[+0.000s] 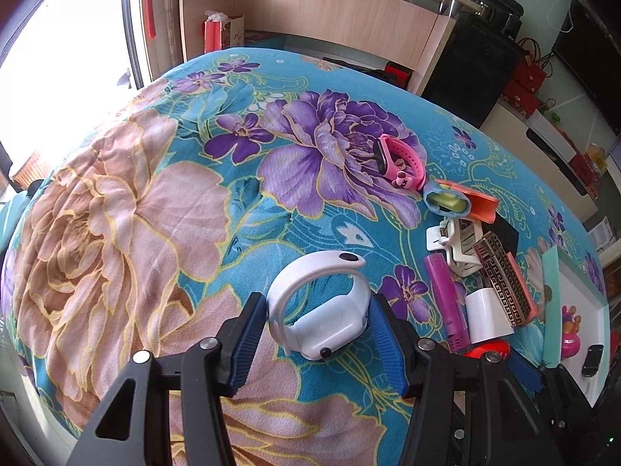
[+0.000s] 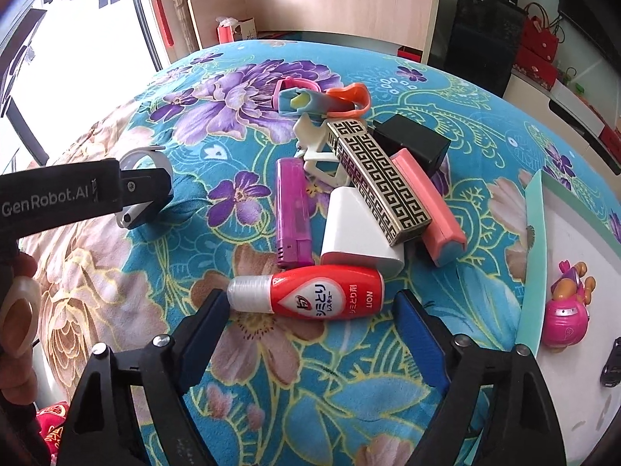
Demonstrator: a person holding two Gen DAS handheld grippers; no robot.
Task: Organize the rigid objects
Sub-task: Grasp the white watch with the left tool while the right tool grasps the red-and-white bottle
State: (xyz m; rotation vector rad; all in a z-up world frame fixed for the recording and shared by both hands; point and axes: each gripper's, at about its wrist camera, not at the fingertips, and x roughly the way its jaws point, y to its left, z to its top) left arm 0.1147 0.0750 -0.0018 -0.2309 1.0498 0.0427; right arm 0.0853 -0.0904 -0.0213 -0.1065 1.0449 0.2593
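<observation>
Gripping the white smartwatch [image 1: 322,310], the left tool [image 1: 318,343] is pinching its case between both blue pads, low over the bed [image 1: 128,202]. Meanwhile the right tool [image 2: 310,339] is hanging open around the red bottle [image 2: 310,297], pads not touching yet. I'd square the jaws on the bottle's ends before squeezing, since the pile behind it, toward the bed's right edge, is crowding close.

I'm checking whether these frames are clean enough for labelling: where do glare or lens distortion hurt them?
Left wrist view: the window is blown out white, and fisheye bending domes the floral blanket; the white watch stays sharp. Right wrist view: the same overexposed window, curved edges, yet the print on the red bottle reads clearly.
</observation>
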